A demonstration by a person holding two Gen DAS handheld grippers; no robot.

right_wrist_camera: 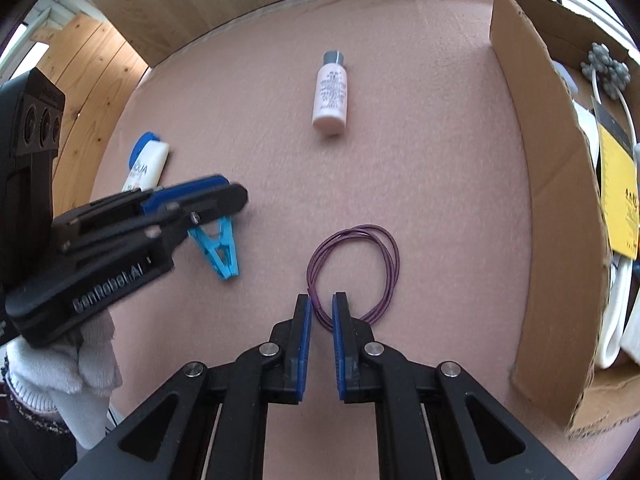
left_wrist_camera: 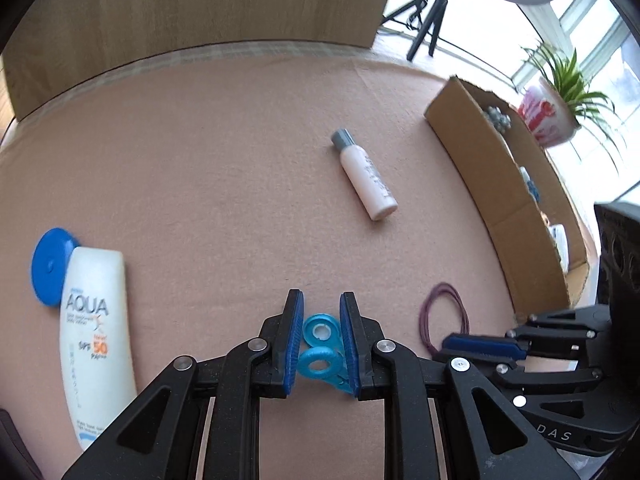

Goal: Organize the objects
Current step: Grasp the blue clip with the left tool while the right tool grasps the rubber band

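My left gripper [left_wrist_camera: 321, 296] is shut on a light blue plastic clip [left_wrist_camera: 320, 332], squeezed between its blue pads just above the pink felt table [left_wrist_camera: 220, 152]. The right wrist view shows the same clip [right_wrist_camera: 219, 254] hanging point-down from the left gripper [right_wrist_camera: 236, 196]. A thin purple band loop [right_wrist_camera: 360, 228] lies flat on the felt. My right gripper [right_wrist_camera: 322, 298] stands over its near edge, its fingers a narrow gap apart with one strand between them. In the left wrist view the band [left_wrist_camera: 424, 318] lies in front of the right gripper [left_wrist_camera: 452, 344].
A small pink bottle with a grey cap [right_wrist_camera: 330, 92] lies mid-table. A white sunscreen tube with a blue cap [left_wrist_camera: 94, 320] lies at the left. An open cardboard box [right_wrist_camera: 552, 184] holding several items lines the right side. A wooden board [left_wrist_camera: 200, 12] backs the table.
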